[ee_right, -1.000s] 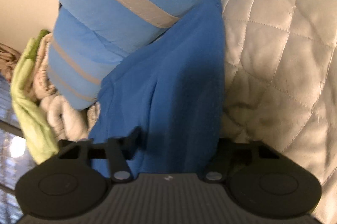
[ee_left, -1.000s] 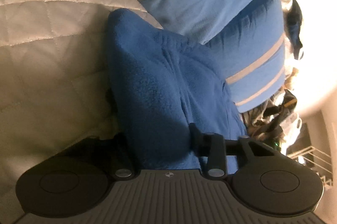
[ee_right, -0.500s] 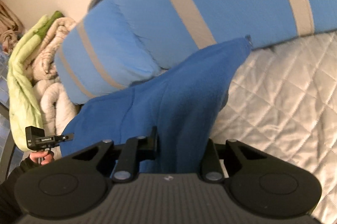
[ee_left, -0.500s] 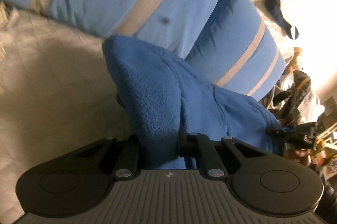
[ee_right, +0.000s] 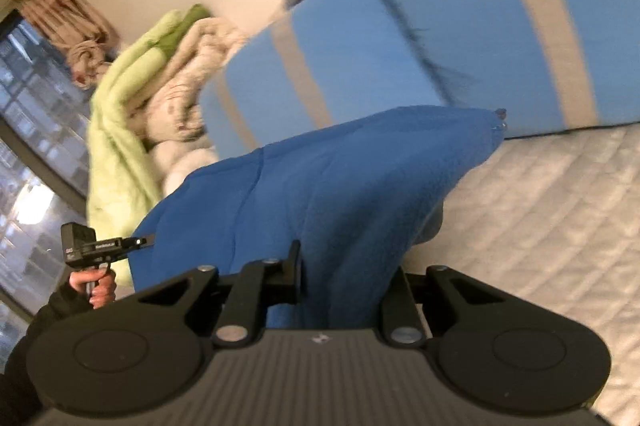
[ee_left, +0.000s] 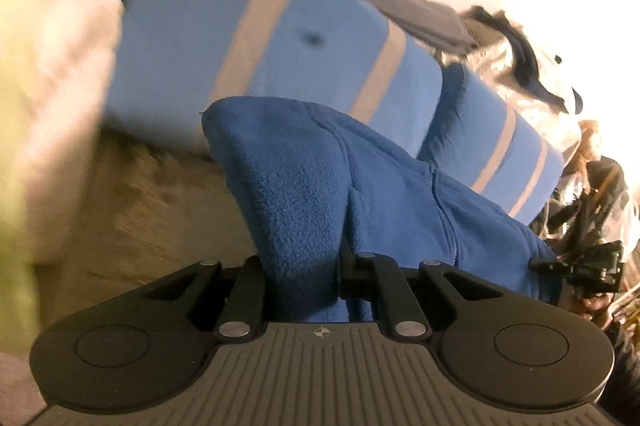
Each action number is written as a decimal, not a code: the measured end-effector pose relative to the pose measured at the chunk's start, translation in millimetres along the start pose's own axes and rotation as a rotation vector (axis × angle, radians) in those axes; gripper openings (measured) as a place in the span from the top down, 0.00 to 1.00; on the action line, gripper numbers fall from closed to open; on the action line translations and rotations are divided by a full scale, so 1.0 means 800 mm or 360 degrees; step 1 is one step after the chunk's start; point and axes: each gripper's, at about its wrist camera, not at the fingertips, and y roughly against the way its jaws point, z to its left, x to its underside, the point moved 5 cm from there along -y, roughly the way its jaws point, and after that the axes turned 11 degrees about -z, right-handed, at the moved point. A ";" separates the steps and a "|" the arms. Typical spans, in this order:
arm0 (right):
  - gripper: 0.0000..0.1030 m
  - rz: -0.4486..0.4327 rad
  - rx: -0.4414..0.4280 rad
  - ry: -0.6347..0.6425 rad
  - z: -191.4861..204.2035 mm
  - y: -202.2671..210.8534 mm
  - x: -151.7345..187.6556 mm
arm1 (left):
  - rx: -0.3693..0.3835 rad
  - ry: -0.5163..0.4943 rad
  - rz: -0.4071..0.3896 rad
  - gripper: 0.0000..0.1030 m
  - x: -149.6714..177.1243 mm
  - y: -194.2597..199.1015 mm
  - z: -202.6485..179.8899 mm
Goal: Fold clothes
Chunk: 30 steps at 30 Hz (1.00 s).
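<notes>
A blue fleece garment (ee_left: 320, 186) hangs stretched in the air between both grippers, above the quilted white bed (ee_right: 560, 210). My left gripper (ee_left: 304, 266) is shut on one bunched corner of it; a zipper seam runs down the cloth to the right. In the right wrist view the same blue fleece garment (ee_right: 340, 186) fills the middle, and my right gripper (ee_right: 344, 278) is shut on its other corner. The left gripper (ee_right: 136, 241), held by a person's hand (ee_right: 94, 286), shows at the lower left, pinching the far edge. The right gripper (ee_left: 540, 262) appears at the right edge of the left wrist view.
Two light blue pillows with grey stripes (ee_left: 320, 38) (ee_right: 460, 38) lean behind the garment. A pile of green and beige bedding (ee_right: 152, 86) lies at the left by a window (ee_right: 24, 146). Dark clothes and clutter (ee_left: 520, 38) sit behind the pillows.
Both grippers have lifted and tilted up from the bed with the fleece held; the views swung from the quilt toward the pillows and wall. Each gripper now sees the other.
</notes>
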 end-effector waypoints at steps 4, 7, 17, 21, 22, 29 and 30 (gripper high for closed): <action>0.01 0.0073 0.0372 0.0262 -0.001 -0.050 0.023 | -0.0554 -0.0204 0.0001 0.32 0.015 -0.031 0.043; 0.01 0.0105 0.0506 0.0444 -0.006 -0.062 0.042 | -0.0879 -0.0354 -0.0022 0.27 0.028 -0.051 0.068; 0.01 0.0056 0.0528 0.0503 -0.017 -0.028 0.060 | -0.0782 -0.0303 -0.0223 0.25 0.064 -0.086 0.070; 0.01 0.0028 0.0550 0.0502 -0.036 -0.010 0.075 | -0.0728 -0.0298 -0.0294 0.25 0.077 -0.100 0.068; 0.01 0.0015 0.0572 0.0512 -0.041 -0.005 0.080 | -0.0714 -0.0297 -0.0311 0.25 0.081 -0.103 0.068; 0.01 -0.0045 0.0788 0.0599 -0.089 0.023 0.116 | -0.0640 -0.0259 -0.0298 0.25 0.118 -0.140 0.080; 0.01 -0.0054 0.0809 0.0593 -0.096 0.026 0.120 | -0.0635 -0.0245 -0.0284 0.25 0.124 -0.144 0.084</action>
